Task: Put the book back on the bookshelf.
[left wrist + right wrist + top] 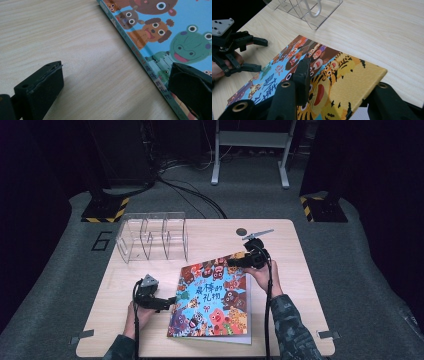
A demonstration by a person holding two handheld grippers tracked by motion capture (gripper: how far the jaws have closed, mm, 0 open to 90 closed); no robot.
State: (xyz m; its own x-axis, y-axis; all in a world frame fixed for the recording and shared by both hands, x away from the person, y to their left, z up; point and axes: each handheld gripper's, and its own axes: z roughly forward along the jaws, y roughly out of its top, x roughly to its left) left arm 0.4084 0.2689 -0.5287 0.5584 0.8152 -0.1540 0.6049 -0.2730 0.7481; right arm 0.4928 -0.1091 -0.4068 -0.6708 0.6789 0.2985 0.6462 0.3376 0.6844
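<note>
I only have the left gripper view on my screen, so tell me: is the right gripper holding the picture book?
Observer: Yes, the right gripper is shut on the picture book at its far corner, away from the spine.
Operator: Is that corner lifted?
Observer: It looks slightly raised, and the near end lies flat.
Operator: Anything beyond the book?
Observer: A clear rack stands at the far left of the table, apart from the book.

Dim room with grey carpet (pixel 350 270) around a pale wooden table (pixel 295 285); beyond the table, black cables (pixel 190 195) and a white metal frame (pixel 250 150).
</note>
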